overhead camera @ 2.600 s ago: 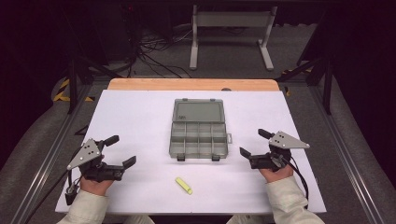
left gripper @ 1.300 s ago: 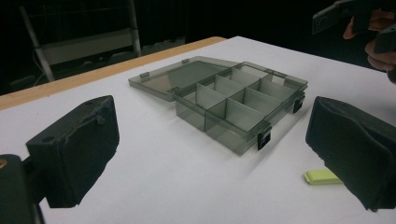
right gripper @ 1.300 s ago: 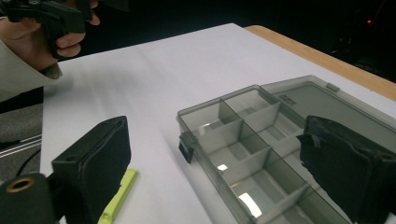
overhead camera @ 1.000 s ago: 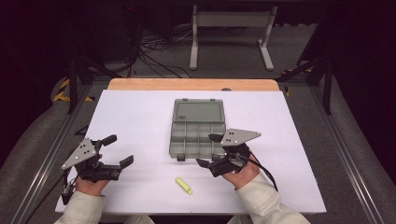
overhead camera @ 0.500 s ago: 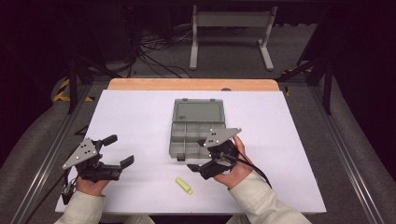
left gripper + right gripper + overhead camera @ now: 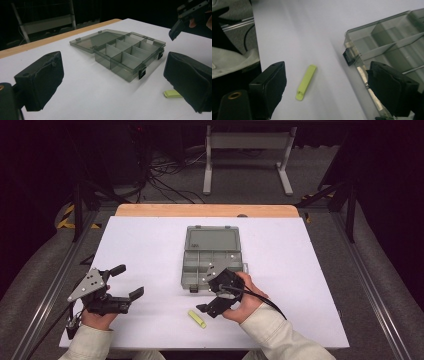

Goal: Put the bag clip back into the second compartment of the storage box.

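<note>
Both tongs open over the white bench, nothing held.

The right tongs (image 6: 210,301) hang with jaws spread above a yellow-green clip (image 6: 306,82) lying flat just beside the grey compartment box (image 6: 210,264), whose lid lies open. The left tongs (image 6: 126,281), jaws apart, rest well left of the box near the bench's (image 6: 150,240) front edge.

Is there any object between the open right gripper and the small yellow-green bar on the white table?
No. The right gripper is open above the small yellow-green plastic bar, with bare white table between.
</note>
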Motion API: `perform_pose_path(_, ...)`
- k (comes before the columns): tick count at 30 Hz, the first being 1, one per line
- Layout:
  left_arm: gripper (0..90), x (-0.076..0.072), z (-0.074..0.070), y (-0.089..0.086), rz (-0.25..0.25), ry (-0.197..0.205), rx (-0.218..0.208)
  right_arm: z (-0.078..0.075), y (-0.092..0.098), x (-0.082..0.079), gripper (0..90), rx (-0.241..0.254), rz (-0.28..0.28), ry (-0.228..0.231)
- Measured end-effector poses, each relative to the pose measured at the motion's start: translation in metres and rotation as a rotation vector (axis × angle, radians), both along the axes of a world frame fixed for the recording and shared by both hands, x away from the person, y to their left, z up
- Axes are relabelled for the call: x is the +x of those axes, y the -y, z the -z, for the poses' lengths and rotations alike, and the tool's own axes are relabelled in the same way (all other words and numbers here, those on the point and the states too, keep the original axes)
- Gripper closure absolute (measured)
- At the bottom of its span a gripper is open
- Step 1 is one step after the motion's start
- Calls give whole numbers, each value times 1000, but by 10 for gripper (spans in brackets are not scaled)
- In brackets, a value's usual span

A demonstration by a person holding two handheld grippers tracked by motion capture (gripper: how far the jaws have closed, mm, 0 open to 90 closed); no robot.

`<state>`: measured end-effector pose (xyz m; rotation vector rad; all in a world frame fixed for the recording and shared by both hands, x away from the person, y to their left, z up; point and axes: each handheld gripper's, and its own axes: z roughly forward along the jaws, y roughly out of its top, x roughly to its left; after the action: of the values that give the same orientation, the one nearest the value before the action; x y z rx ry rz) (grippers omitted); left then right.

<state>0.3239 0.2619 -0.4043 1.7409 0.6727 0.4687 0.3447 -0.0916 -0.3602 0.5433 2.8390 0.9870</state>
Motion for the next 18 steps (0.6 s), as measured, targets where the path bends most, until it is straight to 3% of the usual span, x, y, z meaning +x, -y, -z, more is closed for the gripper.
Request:
perform_pose_path(4,36,0,0,1,0,-1,4,7,-6,0,161,-55,-14,-29)
perform_pose_path(10,36,0,1,0,-1,1,2,13,-11,-2,168,-91,-18,-48)
perform_pose_path(18,36,0,1,1,-1,1,5,27,-19,-6,185,-95,-23,-71)
